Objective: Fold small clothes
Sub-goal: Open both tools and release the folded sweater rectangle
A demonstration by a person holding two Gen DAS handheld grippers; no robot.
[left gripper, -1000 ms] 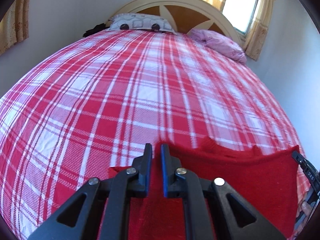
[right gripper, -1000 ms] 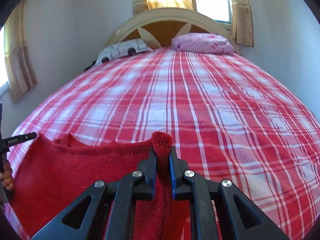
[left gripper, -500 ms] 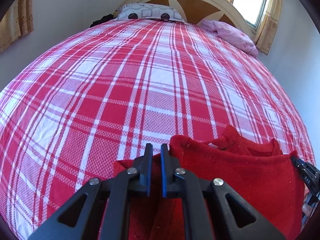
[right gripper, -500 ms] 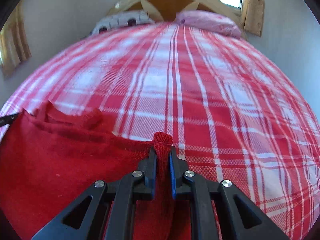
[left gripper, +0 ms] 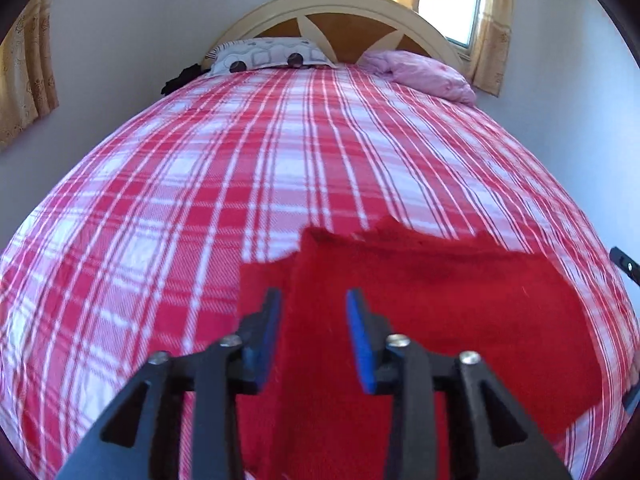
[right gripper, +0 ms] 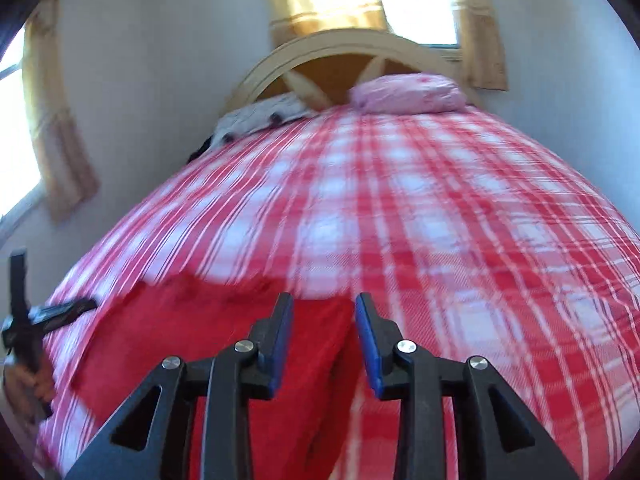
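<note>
Left wrist view: left gripper (left gripper: 313,300) has its jaws spread wide, blue pads facing each other, nothing clamped; red knit garment (left gripper: 420,320) lies flat on the bed under and ahead of it, and the fingers straddle the garment's left edge. Garment is fuzzy, towel-like knit, roughly rectangular, top edge bumpy with small raised peaks, and a second layer sticks out on the left side. It sits on the near end of a red-and-white plaid bedspread (left gripper: 260,168), woven cotton look, smooth and taut. Far end: patterned grey-white pillow (left gripper: 264,56), pink crumpled pillow (left gripper: 424,74), arched cream headboard (left gripper: 340,8) with wood panels. Right wrist view: right gripper (right gripper: 324,304) also wide open, gripping nothing, fingers poised over the garment's right edge (right gripper: 240,344), angled low toward the bed. Frame is motion-blurred, so whether the tips touch the fabric is unclear. At left edge of that view the other gripper's black frame (right gripper: 24,320) shows, held in a hand (right gripper: 28,384).
</note>
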